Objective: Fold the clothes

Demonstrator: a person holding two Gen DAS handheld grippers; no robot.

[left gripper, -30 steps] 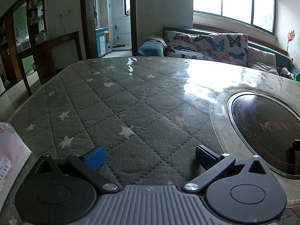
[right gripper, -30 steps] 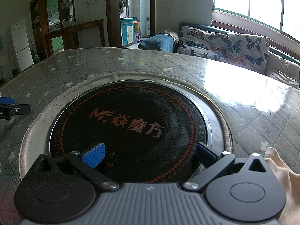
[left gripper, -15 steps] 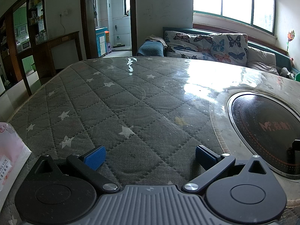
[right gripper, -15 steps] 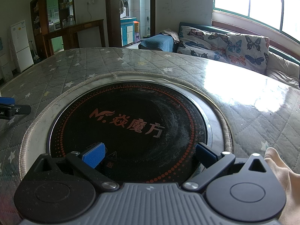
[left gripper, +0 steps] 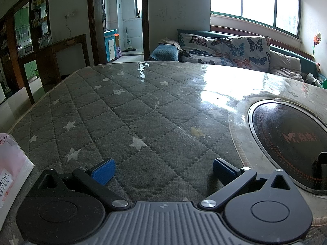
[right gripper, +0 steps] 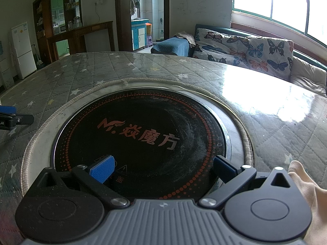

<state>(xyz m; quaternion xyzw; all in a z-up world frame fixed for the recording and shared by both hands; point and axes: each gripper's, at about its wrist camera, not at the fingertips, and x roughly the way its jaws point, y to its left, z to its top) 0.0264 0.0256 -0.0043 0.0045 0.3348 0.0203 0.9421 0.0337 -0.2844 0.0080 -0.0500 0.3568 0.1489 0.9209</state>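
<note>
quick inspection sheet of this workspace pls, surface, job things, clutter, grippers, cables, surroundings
surface: grey quilted star-print table cover under a glossy clear sheet; round black cooktop set into the table.
job's things: only a cream cloth edge at the lower right of the right wrist view; too little shows to tell what garment it is.
clutter: pink-and-white packet at the table's left edge.
grippers: left gripper open, empty, low over the cover; right gripper open, empty, over the cooktop.
cables: a cord hanging from a wall socket in the background; none on the table.
surroundings: butterfly-print sofa, bright windows, open doorway, white fridge.
</note>
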